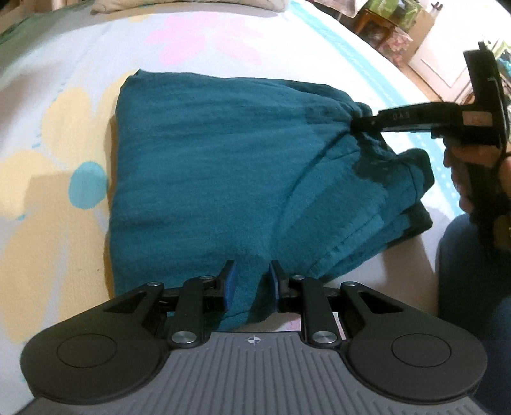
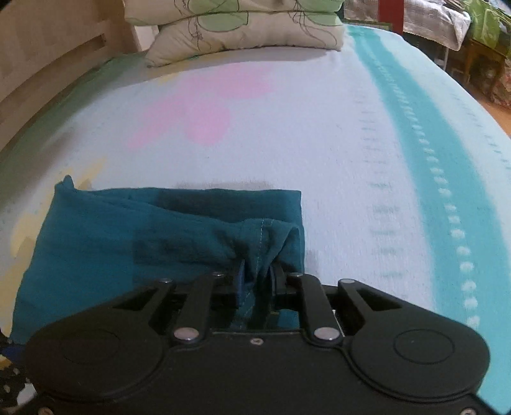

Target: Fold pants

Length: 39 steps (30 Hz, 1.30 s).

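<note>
Teal pants point(image 1: 204, 178) lie folded into a rough square on the flowered bed sheet. My left gripper point(image 1: 252, 281) is at their near edge, its blue pads a small gap apart with a fold of teal cloth between them. My right gripper point(image 1: 361, 123) comes in from the right and pinches the bunched far right corner. In the right wrist view the right gripper point(image 2: 257, 281) is shut on a gathered, stitched hem of the pants point(image 2: 127, 230).
The bed sheet point(image 1: 64, 134) has yellow, pink and teal flowers and a teal stripe point(image 2: 424, 153). Pillows point(image 2: 242, 28) lie at the head by a wooden headboard point(image 2: 48, 57). Furniture point(image 1: 392, 28) stands beyond the bed's right edge. The person's knee point(image 1: 472, 271) is at right.
</note>
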### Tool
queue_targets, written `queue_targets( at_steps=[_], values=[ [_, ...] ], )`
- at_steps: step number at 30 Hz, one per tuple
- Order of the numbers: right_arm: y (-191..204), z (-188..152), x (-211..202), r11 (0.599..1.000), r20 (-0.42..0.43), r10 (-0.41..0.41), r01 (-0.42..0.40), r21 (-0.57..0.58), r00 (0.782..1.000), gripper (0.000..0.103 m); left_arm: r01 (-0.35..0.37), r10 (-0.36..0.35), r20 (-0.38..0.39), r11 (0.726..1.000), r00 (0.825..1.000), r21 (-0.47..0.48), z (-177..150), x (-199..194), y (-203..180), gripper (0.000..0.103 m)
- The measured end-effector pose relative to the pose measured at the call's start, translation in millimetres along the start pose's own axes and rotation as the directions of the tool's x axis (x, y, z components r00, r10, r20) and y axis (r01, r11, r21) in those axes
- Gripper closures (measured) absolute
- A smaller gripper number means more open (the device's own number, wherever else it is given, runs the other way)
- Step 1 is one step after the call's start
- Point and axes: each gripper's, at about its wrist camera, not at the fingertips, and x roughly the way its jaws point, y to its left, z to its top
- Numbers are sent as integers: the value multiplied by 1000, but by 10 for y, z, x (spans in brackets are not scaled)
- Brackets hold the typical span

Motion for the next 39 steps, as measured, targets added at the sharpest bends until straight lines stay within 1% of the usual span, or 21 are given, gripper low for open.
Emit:
queue_targets(
  at_steps=[2,4,5,6,8,10,12,16,17,18,20,21,22,24,26,28,31,33,34,36,39],
  values=[
    [32,21,-44,1000,3,-6,6,-7,1000,77,7,-7,1,1000,1000,-11,-22,-11,13,82],
    [20,46,-69,1000,1,-21,21,-18,1000,68,17,-17,-1,1000,1000,-19,-28,-22,1,82],
    [4,53,-97,1000,-1,-23,23,-10,1000,57,22,-22,-4,1000,1000,-19,-32,-42,12,82],
    [-15,55,-149,1000,4,-13,13,11,1000,51,27,-27,-6,999,1000,-21,-36,-71,23,82],
    [-65,60,-263,998,16,11,-12,60,1000,45,30,-30,7,999,1000,-38,-43,-154,61,82],
    [-101,63,-351,995,14,20,-21,94,1000,45,32,-31,22,997,999,-64,-37,-223,113,82],
    [-83,31,-472,995,-5,20,-19,98,1000,45,39,-36,35,995,999,-91,-24,-260,162,82],
    [2,-132,-541,994,-118,76,-65,92,990,42,45,-42,25,989,999,-143,24,-212,226,82],
    [23,-196,-507,995,-162,66,-53,86,984,39,44,-43,13,988,999,-146,24,-182,226,81],
    [46,-277,-445,997,-222,39,-25,67,974,39,43,-44,-5,989,999,-142,17,-146,209,81],
    [78,-427,-350,1000,-292,-7,13,16,956,38,37,-42,-38,992,998,-121,9,-98,198,81],
    [65,-472,-322,1000,-314,7,2,27,950,39,28,-34,-52,994,998,-103,-9,-63,175,81],
    [48,-476,-325,999,-318,18,-2,48,948,39,21,-26,-56,996,998,-89,-22,-57,167,81],
    [11,-423,-392,997,-286,31,-8,81,958,38,20,-24,-44,996,999,-83,-27,-77,160,81],
    [-12,-365,-441,996,-261,38,-15,91,965,38,30,-33,-33,994,999,-108,7,-121,191,81],
    [-27,-319,-492,996,-205,44,-27,86,978,38,32,-33,-5,990,999,-137,40,-179,242,81],
    [-66,-257,-523,996,-127,15,-2,94,992,34,28,-21,41,983,999,-182,127,-249,350,81],
    [-106,-233,-485,993,-90,26,-15,118,996,27,33,-22,59,977,998,-210,188,-267,426,80],
    [-116,-226,-449,992,-90,31,-19,128,995,27,38,-24,64,975,998,-220,224,-258,455,80],
    [-152,-190,-310,989,-118,43,-26,145,992,26,45,-30,70,972,997,-232,307,-218,513,74],
    [-178,-180,-130,986,-162,53,-25,167,985,26,45,-30,64,968,998,-246,386,-157,607,74]
  ],
)
